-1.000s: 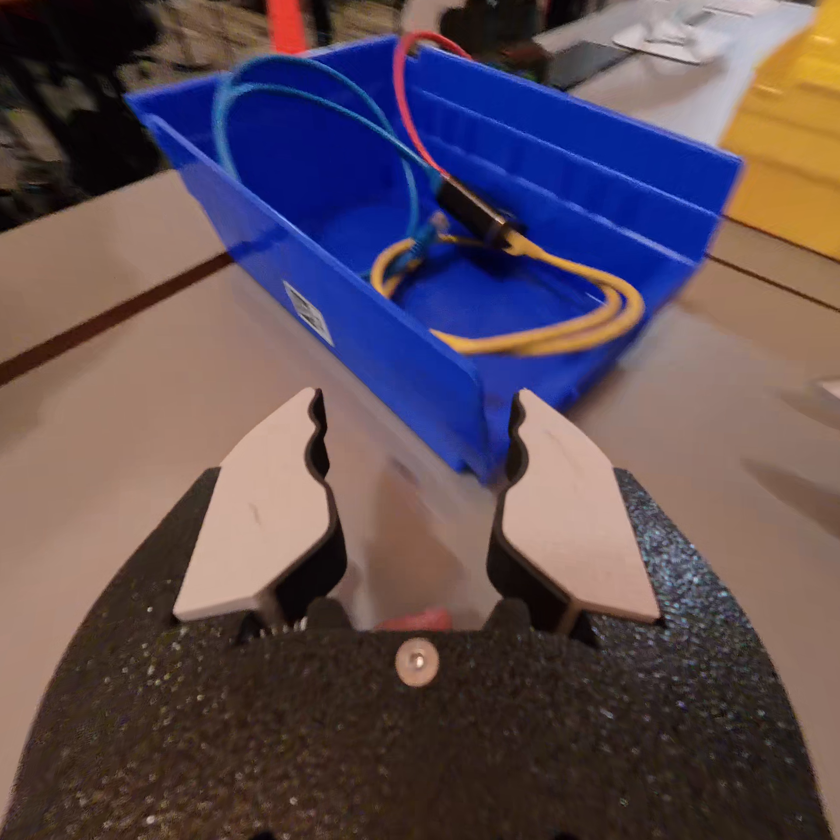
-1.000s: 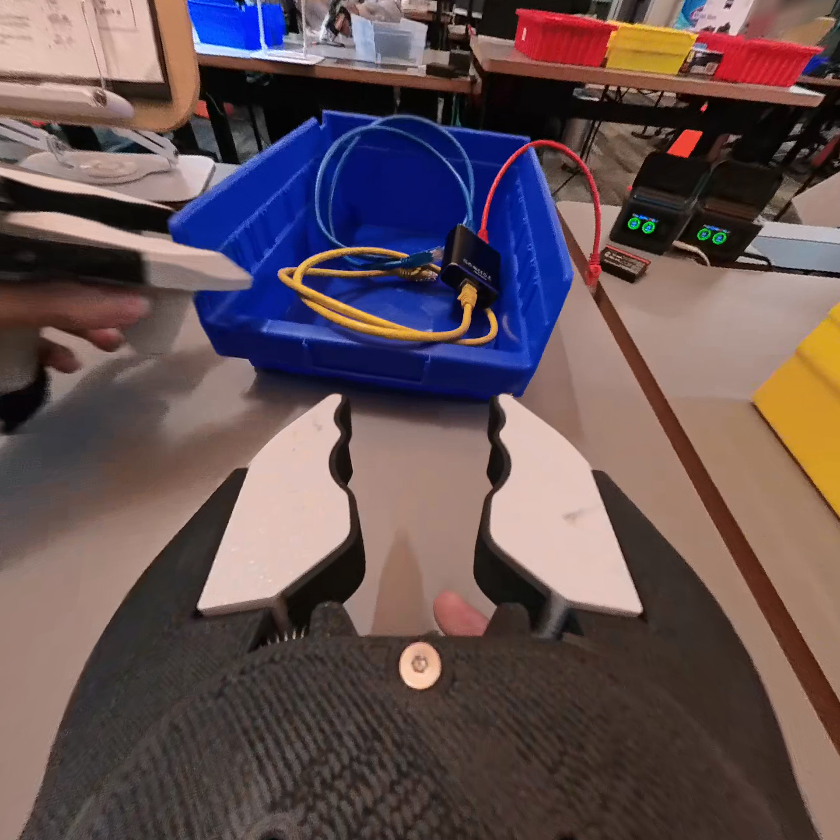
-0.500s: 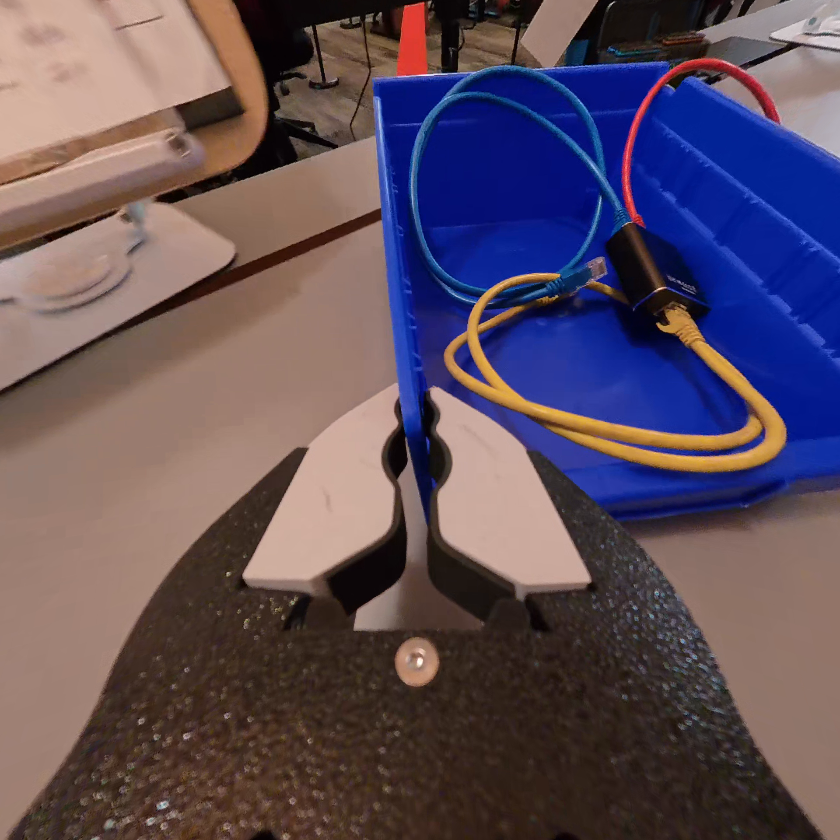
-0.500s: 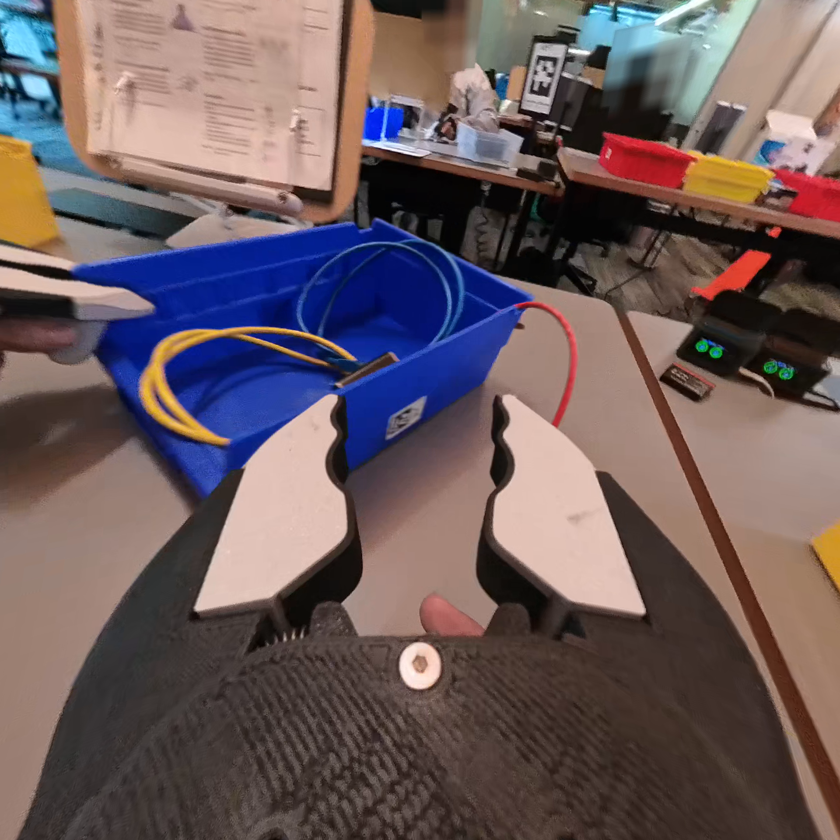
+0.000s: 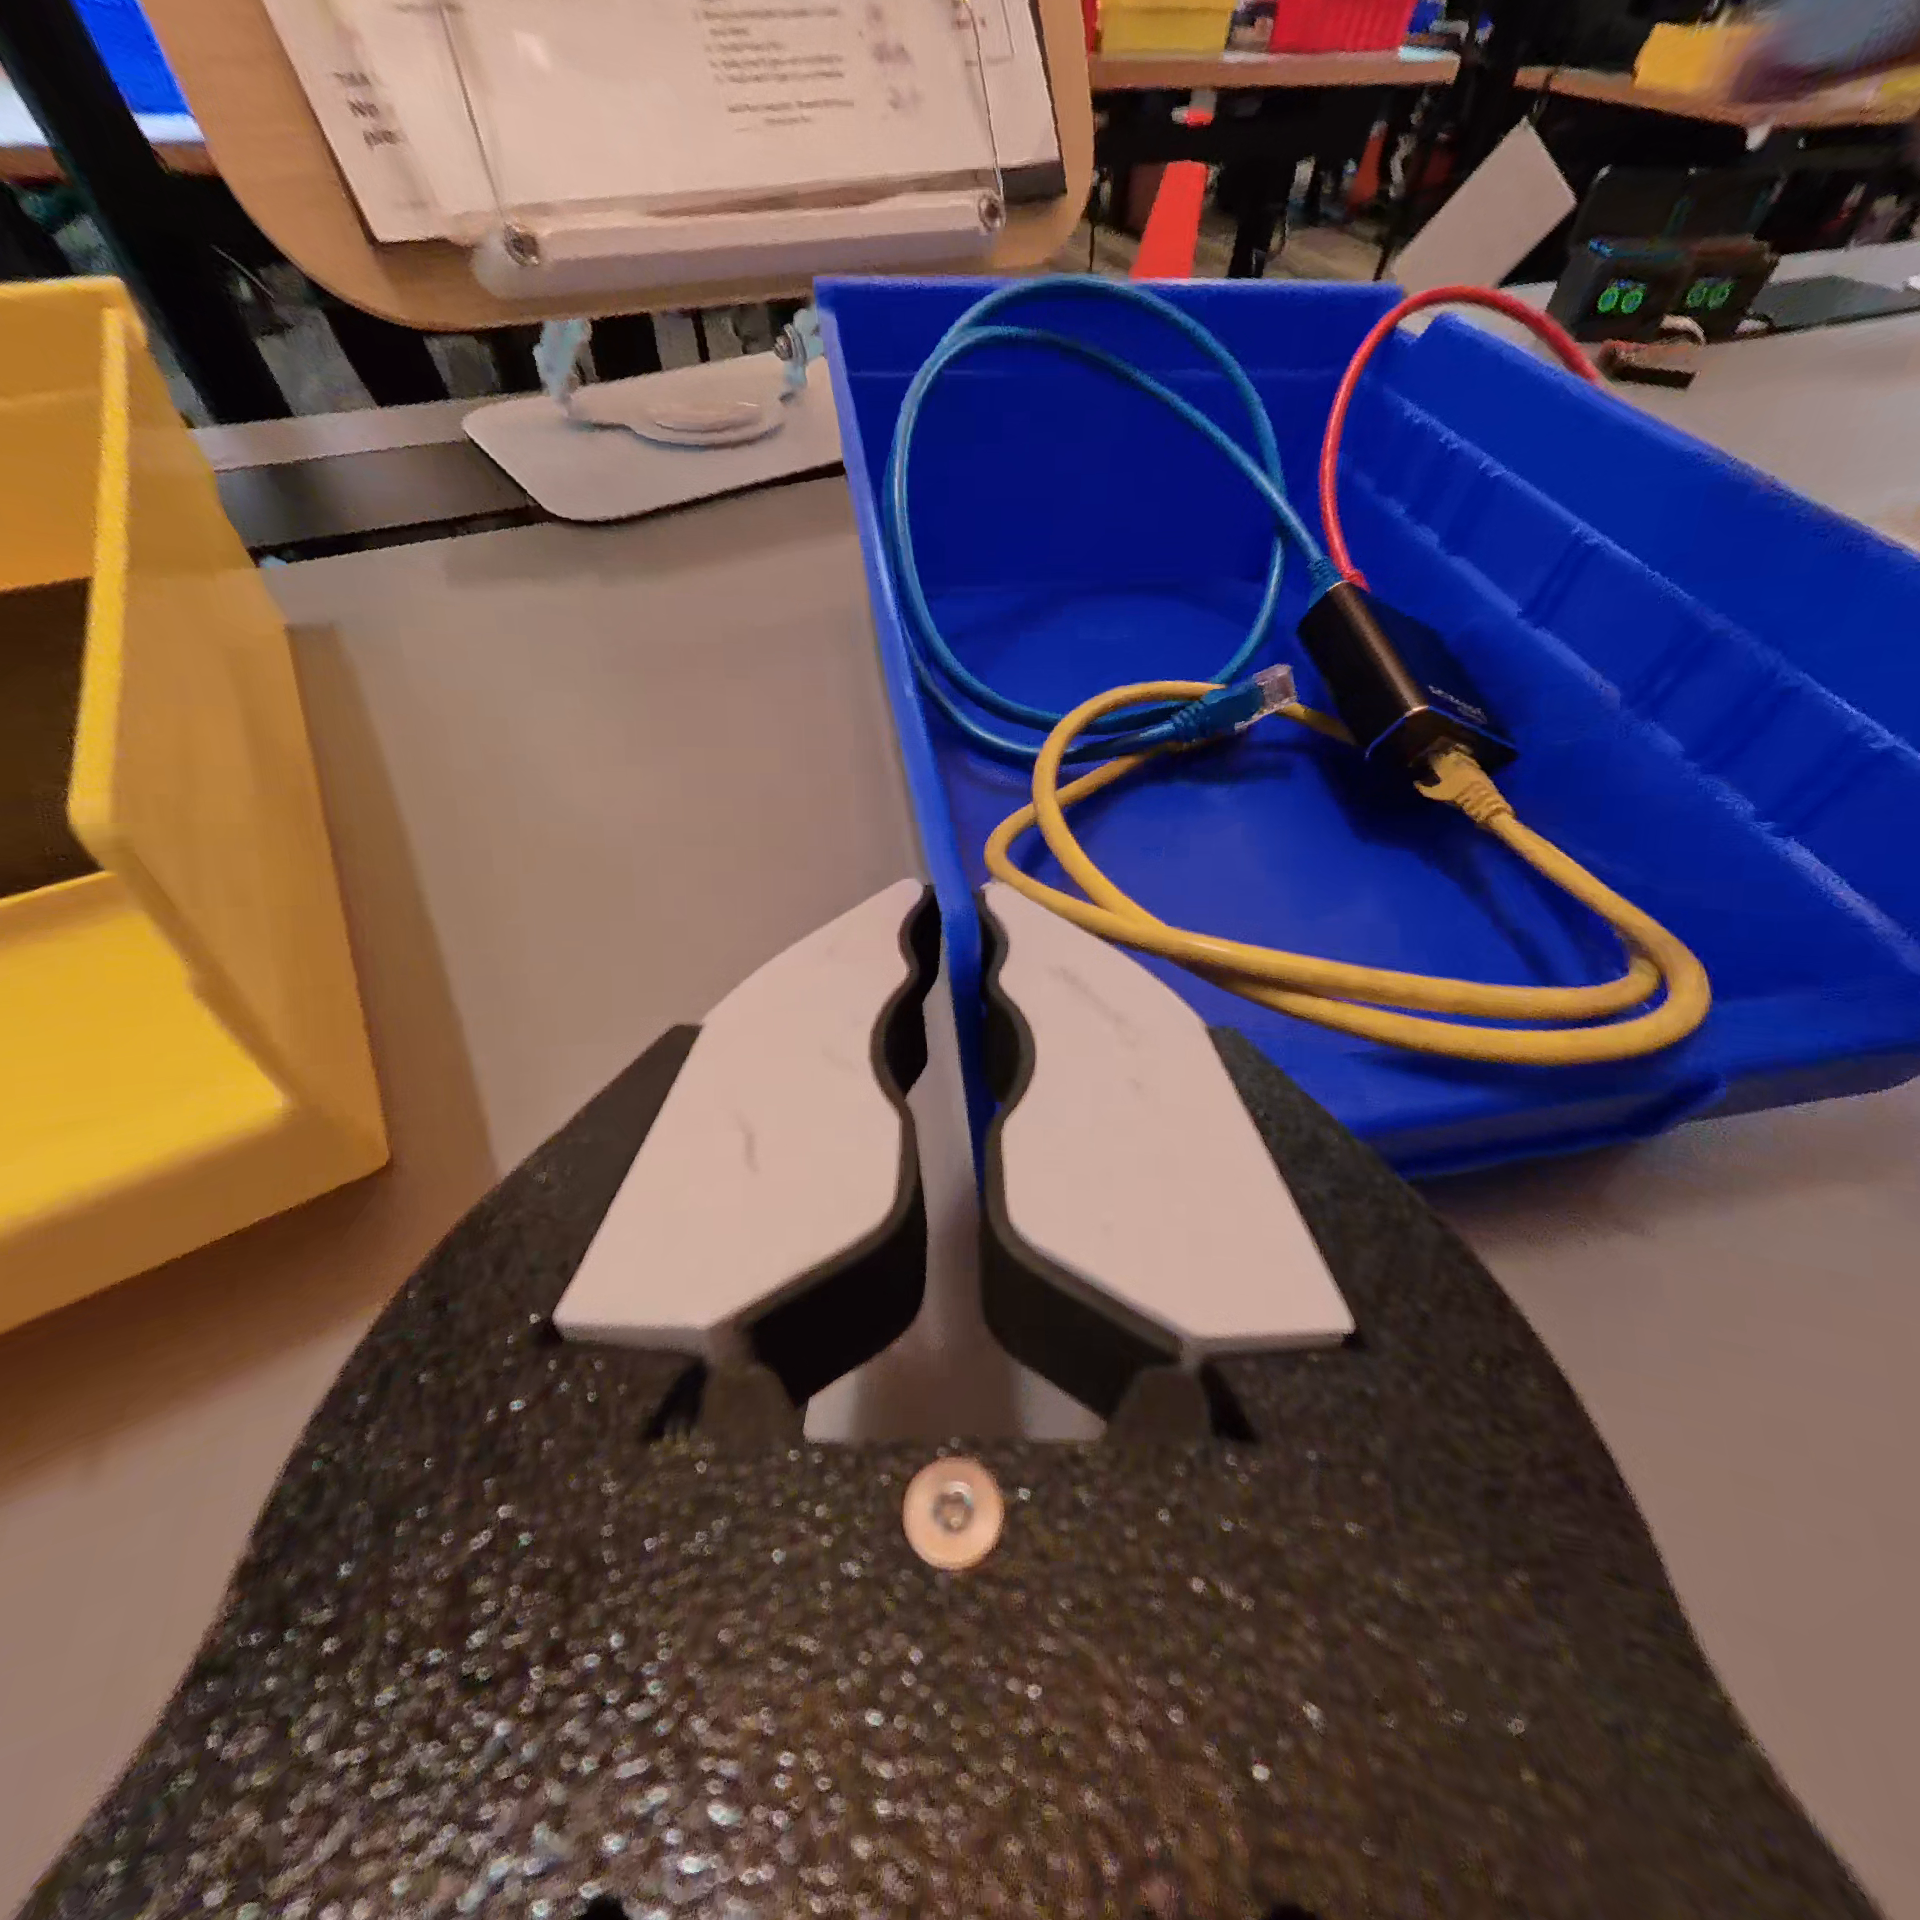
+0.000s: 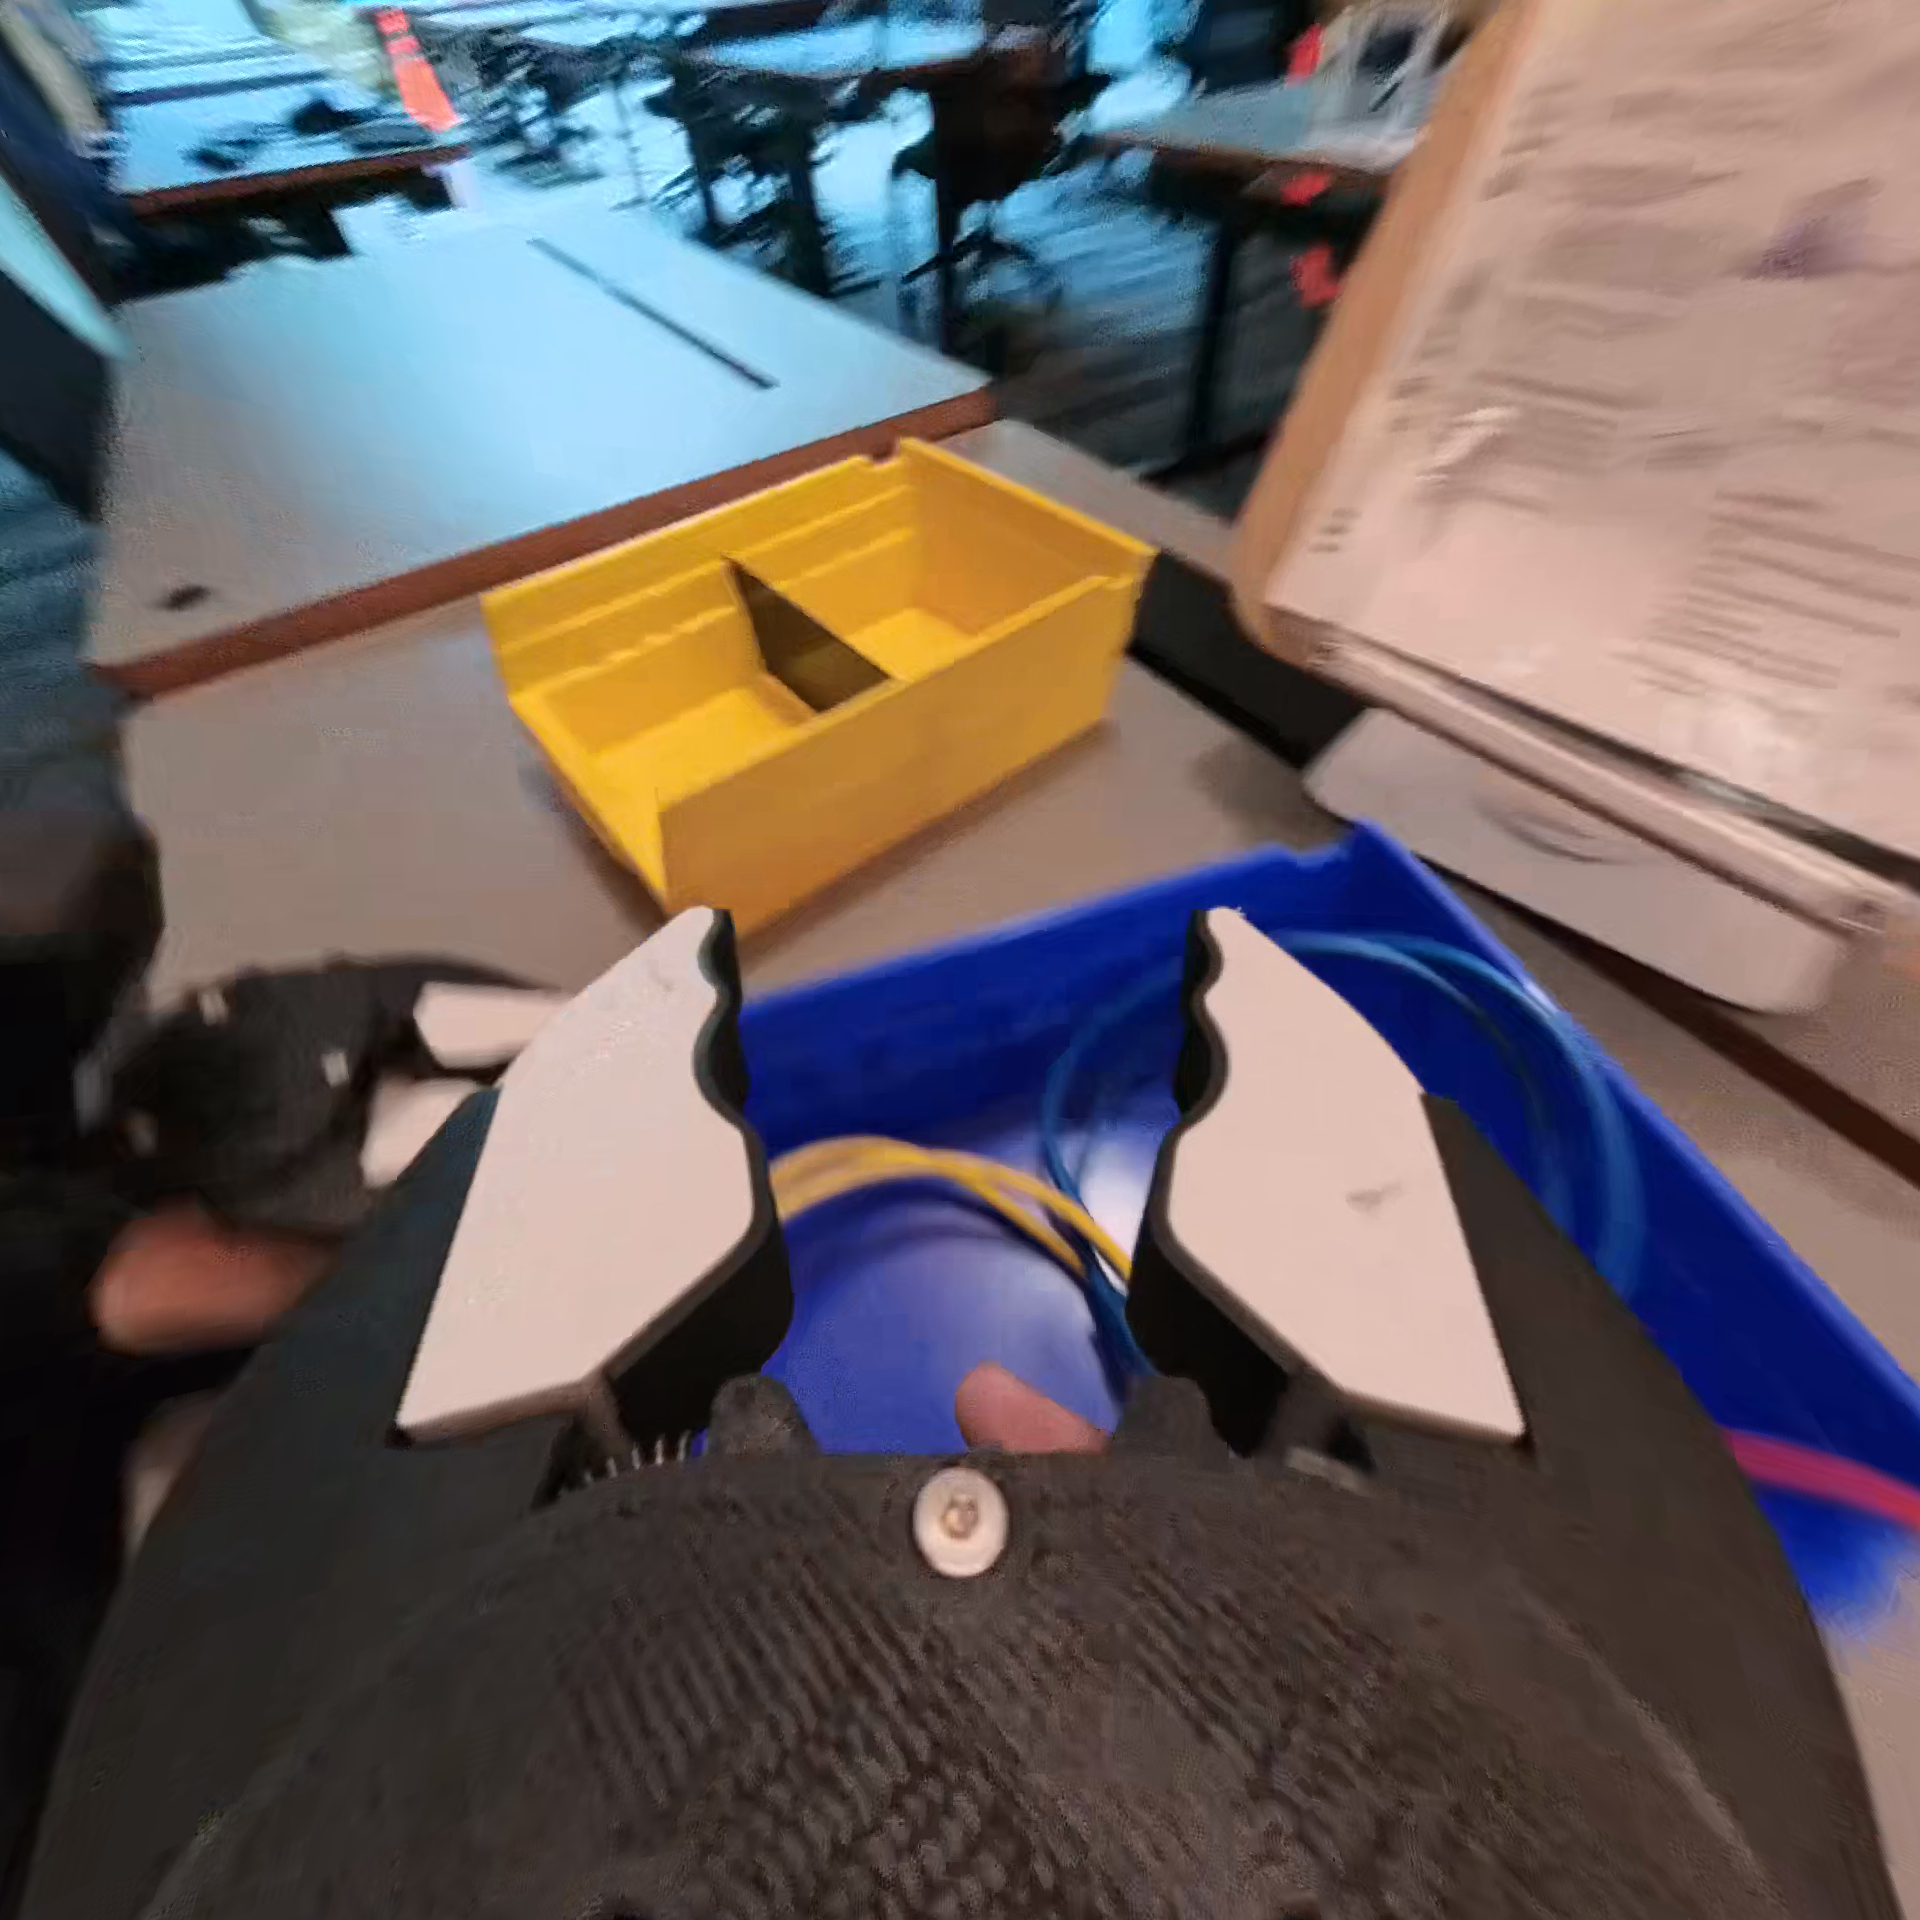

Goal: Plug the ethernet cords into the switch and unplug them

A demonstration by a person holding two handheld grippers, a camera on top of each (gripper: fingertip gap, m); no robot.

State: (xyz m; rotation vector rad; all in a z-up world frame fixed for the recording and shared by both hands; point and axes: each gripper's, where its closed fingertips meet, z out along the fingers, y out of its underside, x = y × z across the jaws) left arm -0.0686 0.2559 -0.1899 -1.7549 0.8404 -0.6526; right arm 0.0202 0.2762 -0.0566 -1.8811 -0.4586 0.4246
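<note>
Your left gripper (image 5: 958, 914) is clenched on the near side wall of the blue plastic bin (image 5: 1621, 582), one finger outside the wall and one inside. Inside that bin lies the small black box-shaped switch (image 5: 1392, 681), close to the far long wall. A yellow ethernet cord (image 5: 1351, 977) is plugged into the switch's near end and loops over the bin floor. A red ethernet cord (image 5: 1340, 416) and a blue ethernet cord (image 5: 1039, 332) run to its far end; the blue cord's other plug (image 5: 1242, 701) lies loose just beside the switch. Your right gripper (image 6: 961, 966) hangs above the bin with its fingers spread wide, holding nothing. A yellow plastic bin with a divider (image 6: 831, 665) stands on the grey table (image 5: 582, 727) beyond the blue bin's wall
</note>
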